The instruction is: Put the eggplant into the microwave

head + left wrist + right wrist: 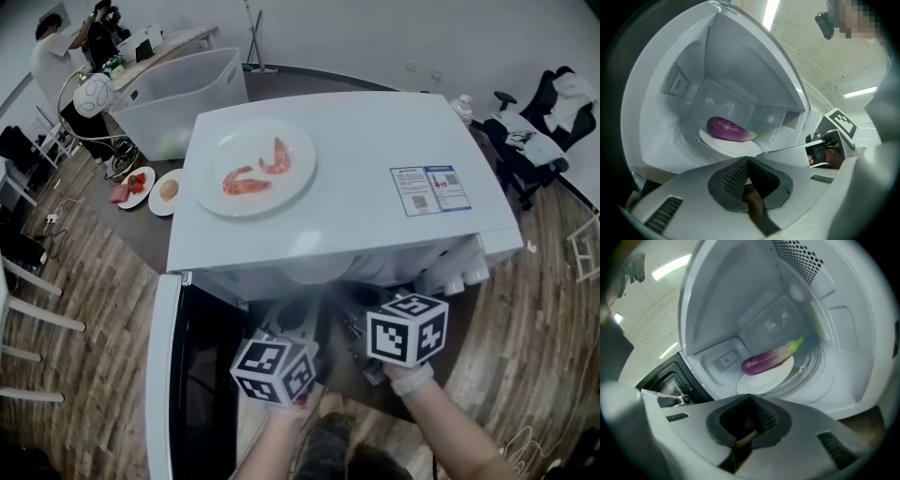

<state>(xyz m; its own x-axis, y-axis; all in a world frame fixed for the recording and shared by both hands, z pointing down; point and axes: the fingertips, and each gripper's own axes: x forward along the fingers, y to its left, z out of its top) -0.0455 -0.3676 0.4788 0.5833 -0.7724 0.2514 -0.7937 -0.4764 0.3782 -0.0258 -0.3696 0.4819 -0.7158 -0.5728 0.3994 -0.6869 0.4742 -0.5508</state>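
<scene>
A purple eggplant with a green stem lies on a small white plate on the turntable inside the white microwave. In the right gripper view the eggplant rests across that plate. My left gripper is shut and empty, just outside the opening. My right gripper is also shut with nothing in it, beside the left one. Their marker cubes show in front of the cavity. The microwave door stands open at the left.
On top of the microwave sits a white plate of shrimp and a printed label. Behind it are a large pale bin and two small dishes of food. A chair with clothes stands right; a person is far left.
</scene>
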